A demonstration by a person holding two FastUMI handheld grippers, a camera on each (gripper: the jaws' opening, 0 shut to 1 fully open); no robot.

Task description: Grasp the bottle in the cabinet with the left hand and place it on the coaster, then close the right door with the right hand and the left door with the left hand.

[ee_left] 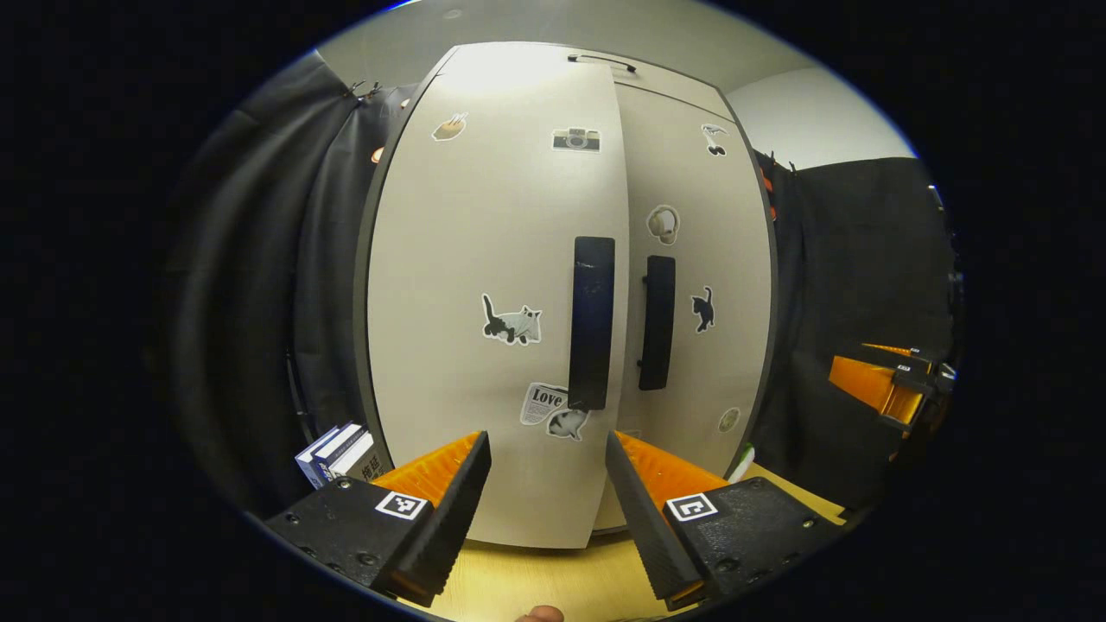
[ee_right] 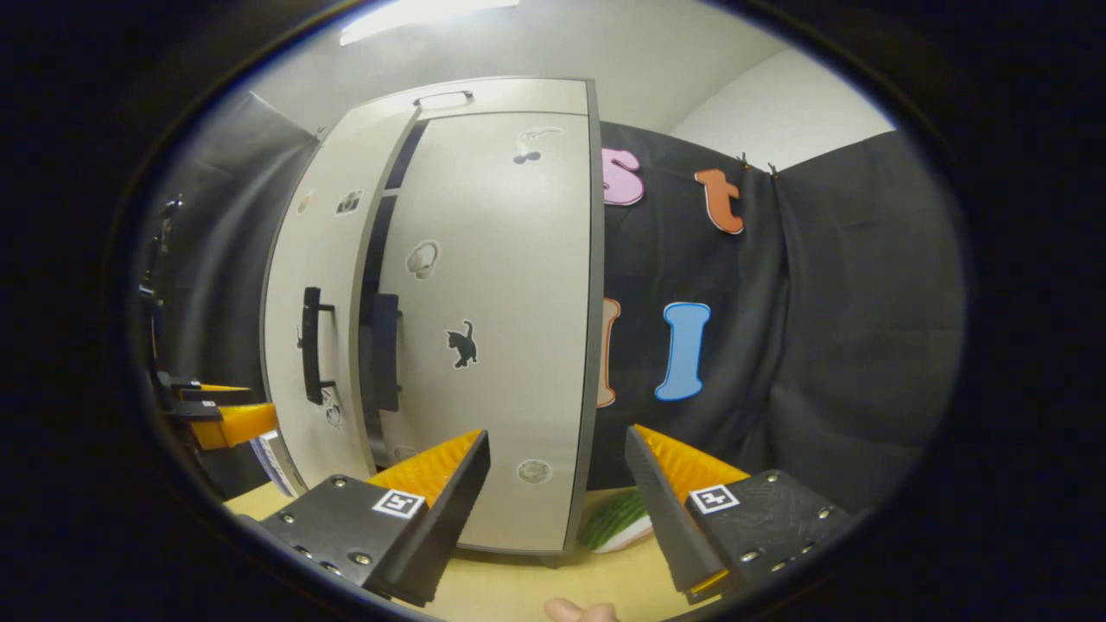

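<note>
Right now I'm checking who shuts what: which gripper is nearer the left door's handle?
Left. The left gripper, jaws open, sits straight before the left door's handle, just below it. The right gripper faces the right door, off to the side.

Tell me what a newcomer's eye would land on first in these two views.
The tall pale cabinet on the wooden table takes the eye first, its doors dotted with stickers, a cat sticker on the left door. That door stands slightly ajar, while the right door looks shut. Both the left hand-held gripper and the right hand-held gripper are open in front of it.
</note>
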